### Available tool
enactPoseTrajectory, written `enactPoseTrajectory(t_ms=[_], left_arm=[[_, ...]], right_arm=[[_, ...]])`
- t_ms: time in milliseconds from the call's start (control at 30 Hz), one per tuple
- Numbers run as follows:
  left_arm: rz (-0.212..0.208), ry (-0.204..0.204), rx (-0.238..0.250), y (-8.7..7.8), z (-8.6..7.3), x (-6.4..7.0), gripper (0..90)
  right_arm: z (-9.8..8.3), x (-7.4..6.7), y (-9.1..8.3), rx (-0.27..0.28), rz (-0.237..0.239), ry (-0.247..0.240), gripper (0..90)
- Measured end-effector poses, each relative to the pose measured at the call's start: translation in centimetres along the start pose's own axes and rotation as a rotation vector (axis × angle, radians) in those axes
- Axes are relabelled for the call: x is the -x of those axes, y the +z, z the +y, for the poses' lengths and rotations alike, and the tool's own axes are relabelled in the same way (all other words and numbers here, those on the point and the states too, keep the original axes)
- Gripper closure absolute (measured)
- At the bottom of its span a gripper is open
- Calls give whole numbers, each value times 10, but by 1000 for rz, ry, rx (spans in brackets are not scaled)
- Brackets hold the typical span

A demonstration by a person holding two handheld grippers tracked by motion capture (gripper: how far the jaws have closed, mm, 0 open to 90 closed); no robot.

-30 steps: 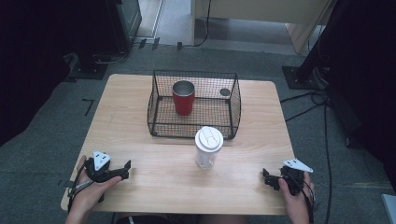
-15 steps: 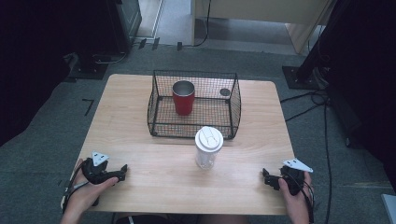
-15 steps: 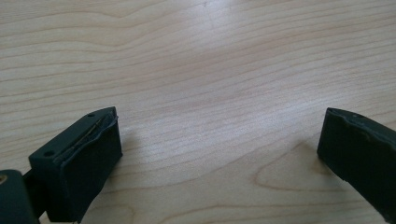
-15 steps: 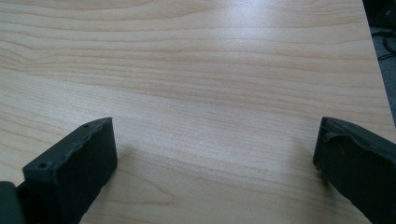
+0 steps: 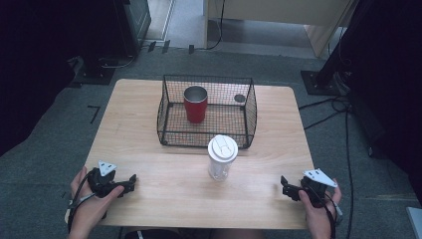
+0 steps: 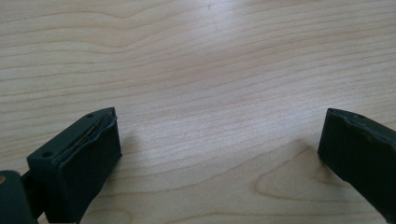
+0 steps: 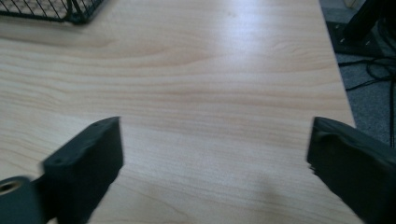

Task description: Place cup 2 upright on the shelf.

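A clear tumbler with a white lid (image 5: 222, 157) stands upright on the wooden table (image 5: 169, 199), just in front of a black wire basket (image 5: 166, 110). Inside the basket stands a red cup (image 5: 195, 103), and a small dark round thing (image 5: 240, 98) lies at its back right. My left gripper (image 5: 130, 180) (image 6: 219, 126) rests near the front left edge, open over bare wood. At the front right, my right gripper (image 5: 284, 185) (image 7: 215, 135) has just been closing its jaws, which still stand apart with nothing between them. Both grippers are well clear of the tumbler.
The basket's corner (image 7: 70, 11) shows at the top left of the right gripper view. Cables (image 5: 343, 114) and a dark stand base (image 5: 318, 79) lie on the grey floor to the table's right. Bare wood stretches between the two grippers.
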State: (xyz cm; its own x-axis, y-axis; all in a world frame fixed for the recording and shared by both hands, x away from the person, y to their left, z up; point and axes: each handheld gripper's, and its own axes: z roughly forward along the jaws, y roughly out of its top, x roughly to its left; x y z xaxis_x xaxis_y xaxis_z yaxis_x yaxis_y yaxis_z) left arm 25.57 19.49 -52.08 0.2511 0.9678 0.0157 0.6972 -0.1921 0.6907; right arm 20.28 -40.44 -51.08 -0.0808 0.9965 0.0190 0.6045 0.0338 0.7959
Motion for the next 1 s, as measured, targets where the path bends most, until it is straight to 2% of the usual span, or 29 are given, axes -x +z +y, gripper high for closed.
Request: enactPoseTrajectory(t_ms=[33, 133, 167, 333, 400, 467, 500, 567, 600, 633, 700, 733, 767, 800, 833, 867, 933, 1000], left_arm=[[0, 0, 0, 0, 0, 0, 0], [0, -1, 1, 0, 0, 0, 0], [-2, 2, 2, 0, 0, 0, 0], [-1, 0, 2, 1, 1, 0, 0], [0, 0, 3, 1, 1, 0, 0], [0, 0, 3, 1, 1, 0, 0], [0, 0, 3, 1, 1, 0, 0], [0, 0, 3, 1, 1, 0, 0], [0, 1, 3, 1, 1, 0, 0], [0, 1, 3, 1, 1, 0, 0], [0, 1, 3, 1, 1, 0, 0], [0, 1, 3, 1, 1, 0, 0], [0, 1, 3, 1, 1, 0, 0], [-1, -1, 3, 1, 1, 0, 0], [0, -1, 3, 1, 1, 0, 0], [0, -1, 3, 1, 1, 0, 0], [0, -1, 3, 1, 1, 0, 0], [0, 0, 3, 1, 1, 0, 0]], right_arm=[[1, -1, -2, 9, -11, -1, 144], [3, -5, -5, 24, -27, -3, 160], [6, -9, -8, 32, -2, -11, 141], [12, -19, -16, 67, -5, -20, 141], [16, -27, -19, 96, 36, -13, 141], [18, -34, -20, 109, 29, -43, 141], [18, -34, -20, 109, 29, -43, 141], [19, -40, -19, 103, -11, -51, 141], [21, -46, -20, 86, 23, -43, 137], [21, -46, -20, 86, 23, -43, 137], [23, -53, -23, 76, 69, -46, 120], [26, -59, -27, 62, 75, -67, 58], [26, -59, -27, 62, 75, -67, 58], [27, -61, -29, 57, 89, -72, 3], [29, -62, -30, 47, 104, -66, 0], [34, -65, -33, 46, 98, -33, 0], [36, -68, -36, 58, 109, -40, 0], [36, -70, -38, 73, 139, -57, 0]])
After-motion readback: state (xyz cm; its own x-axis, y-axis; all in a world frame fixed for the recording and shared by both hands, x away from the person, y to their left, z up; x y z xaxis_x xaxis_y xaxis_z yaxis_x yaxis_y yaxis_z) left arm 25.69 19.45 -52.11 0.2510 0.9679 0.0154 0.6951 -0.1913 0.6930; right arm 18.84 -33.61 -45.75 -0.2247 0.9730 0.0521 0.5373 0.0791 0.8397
